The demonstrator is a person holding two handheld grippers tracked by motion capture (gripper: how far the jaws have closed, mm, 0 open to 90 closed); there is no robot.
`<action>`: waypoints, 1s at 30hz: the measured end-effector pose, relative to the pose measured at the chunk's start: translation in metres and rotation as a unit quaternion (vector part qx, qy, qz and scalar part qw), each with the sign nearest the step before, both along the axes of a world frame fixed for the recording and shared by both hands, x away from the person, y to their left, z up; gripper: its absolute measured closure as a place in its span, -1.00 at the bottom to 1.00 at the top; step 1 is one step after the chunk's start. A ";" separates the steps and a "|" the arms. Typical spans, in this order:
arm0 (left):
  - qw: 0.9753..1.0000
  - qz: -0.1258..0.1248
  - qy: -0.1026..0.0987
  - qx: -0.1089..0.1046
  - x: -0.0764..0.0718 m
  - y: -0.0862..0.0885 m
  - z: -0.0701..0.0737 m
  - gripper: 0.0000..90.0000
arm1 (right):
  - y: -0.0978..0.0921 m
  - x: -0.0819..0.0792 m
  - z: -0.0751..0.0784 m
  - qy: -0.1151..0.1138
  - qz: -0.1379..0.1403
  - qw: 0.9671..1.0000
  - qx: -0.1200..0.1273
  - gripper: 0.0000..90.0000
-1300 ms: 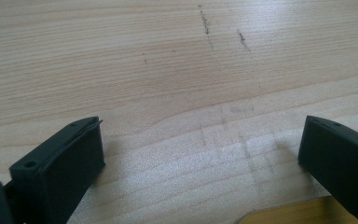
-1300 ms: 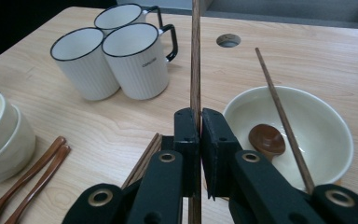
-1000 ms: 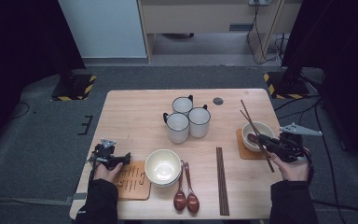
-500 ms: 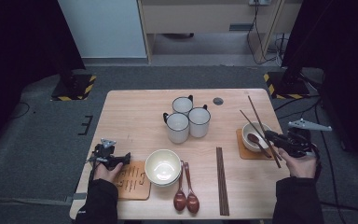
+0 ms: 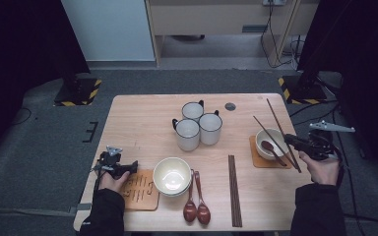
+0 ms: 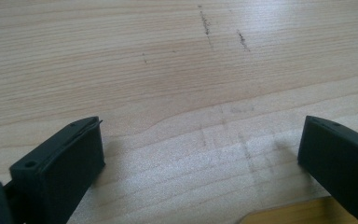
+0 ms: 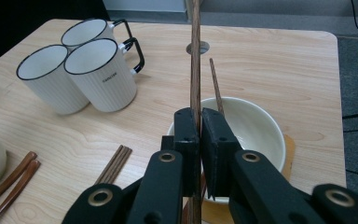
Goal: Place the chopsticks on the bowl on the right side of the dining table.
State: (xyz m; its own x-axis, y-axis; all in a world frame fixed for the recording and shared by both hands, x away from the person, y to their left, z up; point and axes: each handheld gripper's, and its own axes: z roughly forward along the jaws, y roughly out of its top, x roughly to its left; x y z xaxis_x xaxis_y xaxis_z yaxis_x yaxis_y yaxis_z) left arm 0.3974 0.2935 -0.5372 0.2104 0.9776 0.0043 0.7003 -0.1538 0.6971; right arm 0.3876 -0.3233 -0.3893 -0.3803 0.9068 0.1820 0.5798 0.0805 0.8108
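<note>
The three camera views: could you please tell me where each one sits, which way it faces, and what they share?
High view: above the person's side, looking forward and down on the table; both forearms and claws enter from below.
Left gripper view: on the left claw, facing bare tabletop; its open jaws show.
Right gripper view: on the right claw, facing the mugs; its jaws pinch the chopsticks over the bowl.
High and right gripper views share mugs, bowl and chopsticks.

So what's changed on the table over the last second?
The right tongs, shut on a chopstick, have drawn back toward the right edge of the table and turned, so the chopstick's far tip now points more toward the far edge. The second chopstick leans in the small bowl. The left tongs, the three mugs, the big bowl and the spoons stayed put.
</note>
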 end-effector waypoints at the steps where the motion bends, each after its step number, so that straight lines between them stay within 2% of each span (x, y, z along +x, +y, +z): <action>1: 1.000 0.000 0.000 0.000 0.000 0.000 0.000 -1.00 | 0.000 0.001 0.000 0.001 0.001 1.000 0.000 0.89; 10: 1.000 0.000 0.000 0.000 0.000 0.000 0.000 -1.00 | -0.008 0.010 -0.001 0.004 0.005 1.000 0.001 0.89; 20: 1.000 0.000 0.000 0.000 0.000 0.000 0.000 -1.00 | -0.013 0.027 -0.008 0.017 0.012 1.000 -0.008 0.89; 30: 1.000 0.000 0.000 0.000 0.000 0.000 0.000 -1.00 | -0.017 0.038 -0.013 0.024 0.020 0.999 -0.021 0.89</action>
State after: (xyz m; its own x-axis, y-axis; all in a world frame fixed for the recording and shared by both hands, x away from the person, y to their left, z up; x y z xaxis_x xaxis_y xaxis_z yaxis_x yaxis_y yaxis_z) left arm 0.3974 0.2934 -0.5372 0.2102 0.9776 0.0051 0.7004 -0.1542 0.6969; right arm 0.4254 -0.3398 -0.4020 -0.4078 0.8984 0.1631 0.6135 0.1373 0.7776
